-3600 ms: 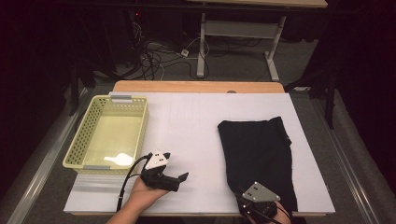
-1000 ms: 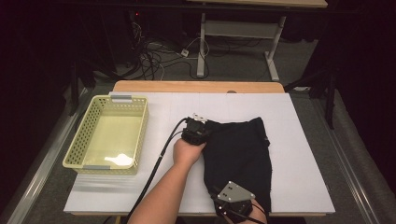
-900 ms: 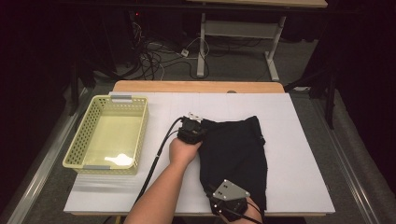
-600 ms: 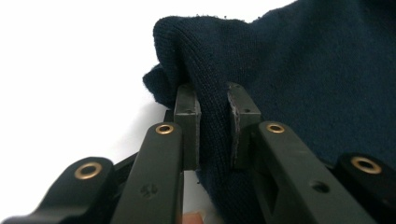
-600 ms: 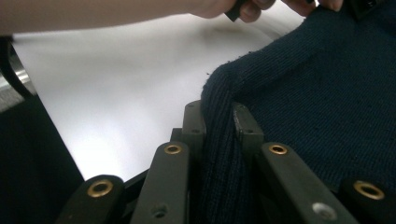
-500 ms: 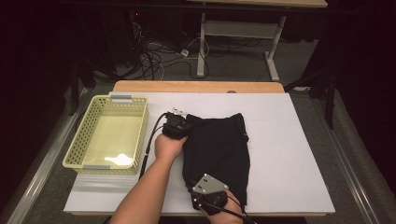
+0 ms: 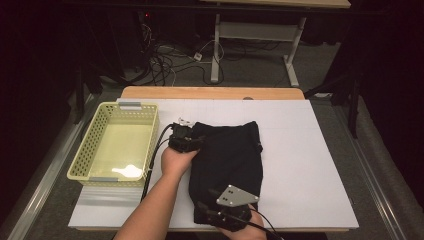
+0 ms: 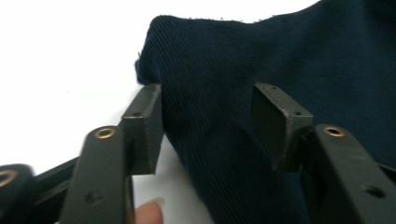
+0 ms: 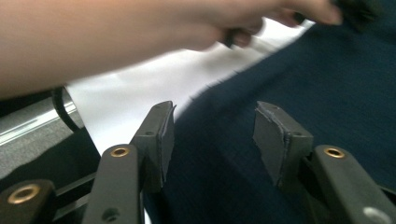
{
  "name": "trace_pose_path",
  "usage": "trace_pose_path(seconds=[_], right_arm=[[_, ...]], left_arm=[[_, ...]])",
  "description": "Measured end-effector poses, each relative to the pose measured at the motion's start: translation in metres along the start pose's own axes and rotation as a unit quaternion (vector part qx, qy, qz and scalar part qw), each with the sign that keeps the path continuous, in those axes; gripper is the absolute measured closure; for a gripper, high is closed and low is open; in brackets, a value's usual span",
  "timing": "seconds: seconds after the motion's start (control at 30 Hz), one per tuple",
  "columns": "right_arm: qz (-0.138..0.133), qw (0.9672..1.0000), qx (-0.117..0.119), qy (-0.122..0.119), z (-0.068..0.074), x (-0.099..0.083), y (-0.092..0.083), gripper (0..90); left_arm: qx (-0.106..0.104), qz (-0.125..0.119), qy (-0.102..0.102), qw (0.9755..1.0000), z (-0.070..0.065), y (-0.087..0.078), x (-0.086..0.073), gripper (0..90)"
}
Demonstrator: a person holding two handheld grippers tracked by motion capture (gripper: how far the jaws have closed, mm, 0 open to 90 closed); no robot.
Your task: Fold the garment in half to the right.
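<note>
Sitting at the left side of the white table (image 7: 310,150): a yellow basket (image 7: 85,155), perforated walls, holding nothing but a glare patch on its floor. Lying just right of the basket, apart from it: a folded dark cloth (image 7: 227,165), running from mid-table toward the near edge.

Resting at the cloth's far left corner in the high view: the left gripper (image 7: 186,141), cable trailing back along the forearm. Hovering at the cloth's near edge: the right gripper (image 7: 220,216), grey plate on top.

Showing up close in the left gripper view, not legible from above: left gripper (image 8: 208,116) jaws standing partly apart, having just been opening, with a raised fold of cloth (image 8: 280,60) lying between them; left pad touching or nearly touching the fabric edge, right pad standing clear, no squeeze visible. Also showing there: the twill weave and a fingertip (image 8: 149,212) at the bottom.

Showing in the right gripper view: right gripper (image 9: 212,126) jaws likewise partly apart, having just been opening, over the cloth's (image 9: 327,79) frayed edge, fabric lying flat between them and unpinched. Crossing the top of that view, blurred: the person's left forearm (image 9: 116,42).

Giving the overall layout, basket and table edges: the high view; jaw gaps too small to judge there.
</note>
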State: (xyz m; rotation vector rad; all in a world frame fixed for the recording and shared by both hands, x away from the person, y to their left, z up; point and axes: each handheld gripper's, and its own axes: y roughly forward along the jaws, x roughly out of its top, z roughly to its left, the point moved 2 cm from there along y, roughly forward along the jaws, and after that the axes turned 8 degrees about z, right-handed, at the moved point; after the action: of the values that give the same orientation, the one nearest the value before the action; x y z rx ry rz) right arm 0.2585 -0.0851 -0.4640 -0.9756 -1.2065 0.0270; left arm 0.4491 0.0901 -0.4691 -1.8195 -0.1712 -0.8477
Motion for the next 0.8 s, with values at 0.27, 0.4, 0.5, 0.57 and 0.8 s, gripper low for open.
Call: trace_pose_path(seconds=[0.27, 0.4, 0.5, 0.57, 0.8], right_arm=[[0.012, 0.9993, -0.028, 0.021, -0.029, -0.027, -0.03, 47.1], [0.016, 0.9984, -0.045, 0.031, -0.044, -0.04, -0.042, 46.3], [0.016, 0.9976, -0.048, 0.046, -0.055, -0.048, -0.049, 45.9], [0.019, 0.9971, -0.055, 0.049, -0.061, -0.053, -0.052, 45.9], [0.034, 0.9959, -0.068, 0.05, -0.075, -0.07, -0.061, 45.2]], left_arm=[[-0.021, 0.0, 0.02, 0.9996, -0.02, -0.012, -0.033, 31.8], [-0.025, 0.001, 0.029, 0.9993, -0.027, -0.02, -0.049, 30.4], [-0.029, -0.003, 0.033, 0.999, -0.03, -0.027, -0.061, 30.4], [-0.037, -0.003, 0.034, 0.9987, -0.032, -0.032, -0.069, 30.4], [-0.064, 0.004, 0.051, 0.9967, -0.045, -0.044, -0.099, 28.1]])
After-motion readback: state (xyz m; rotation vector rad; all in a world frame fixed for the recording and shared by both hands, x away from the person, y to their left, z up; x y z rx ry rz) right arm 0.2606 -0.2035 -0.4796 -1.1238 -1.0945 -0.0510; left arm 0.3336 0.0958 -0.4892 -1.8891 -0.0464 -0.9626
